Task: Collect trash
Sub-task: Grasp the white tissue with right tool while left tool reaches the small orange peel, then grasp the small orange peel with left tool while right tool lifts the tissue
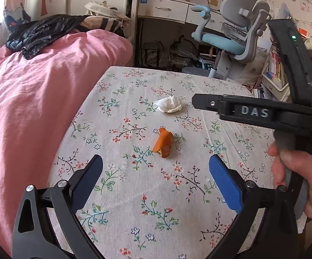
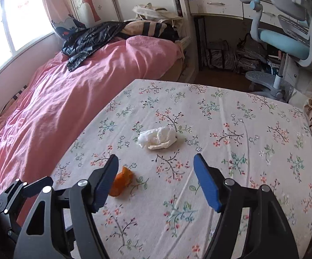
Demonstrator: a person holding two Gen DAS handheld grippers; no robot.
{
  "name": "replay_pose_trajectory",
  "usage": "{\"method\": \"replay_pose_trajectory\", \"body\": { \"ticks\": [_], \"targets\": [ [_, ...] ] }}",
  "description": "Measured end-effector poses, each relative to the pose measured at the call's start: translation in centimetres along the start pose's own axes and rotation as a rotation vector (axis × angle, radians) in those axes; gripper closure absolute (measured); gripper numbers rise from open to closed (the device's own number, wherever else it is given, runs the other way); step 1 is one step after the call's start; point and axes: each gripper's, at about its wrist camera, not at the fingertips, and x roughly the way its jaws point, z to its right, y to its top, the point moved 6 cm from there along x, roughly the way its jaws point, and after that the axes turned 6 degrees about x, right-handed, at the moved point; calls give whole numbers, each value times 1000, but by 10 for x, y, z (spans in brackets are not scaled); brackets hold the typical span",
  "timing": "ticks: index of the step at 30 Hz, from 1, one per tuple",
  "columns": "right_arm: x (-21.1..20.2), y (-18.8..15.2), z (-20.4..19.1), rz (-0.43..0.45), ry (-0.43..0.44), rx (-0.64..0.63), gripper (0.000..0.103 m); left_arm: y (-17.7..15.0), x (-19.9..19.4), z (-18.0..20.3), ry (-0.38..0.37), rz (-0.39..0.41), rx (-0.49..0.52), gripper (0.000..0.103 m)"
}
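Your left claw gapes empty above the floral-cloth surface, just short of the orange scrap. Your right claw also spreads wide, the crumpled white tissue ahead. A black bag lies on the pink bed.
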Motion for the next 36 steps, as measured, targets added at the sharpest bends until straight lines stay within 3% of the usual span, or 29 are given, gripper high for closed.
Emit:
{"method": "replay_pose_trajectory", "body": {
  "ticks": [11, 19, 27, 30, 36],
  "targets": [
    [54, 15, 0, -109, 14, -35, 45, 18, 43, -7, -33, -35, 17, 19],
    [76, 14, 3, -143, 14, -56, 51, 26, 59, -1, -28, -45, 51, 20],
    [72, 18, 8, -104, 18, -83, 70, 29, 75, 9, -37, -72, 84, 30],
    [66, 20, 12, -79, 34, -62, 82, 27, 85, 8, -40, -95, 79, 35],
    [53, 20, 27, -40, 55, -5, 87, 27, 97, 10, -49, -133, 75, 54]
  ]
}}
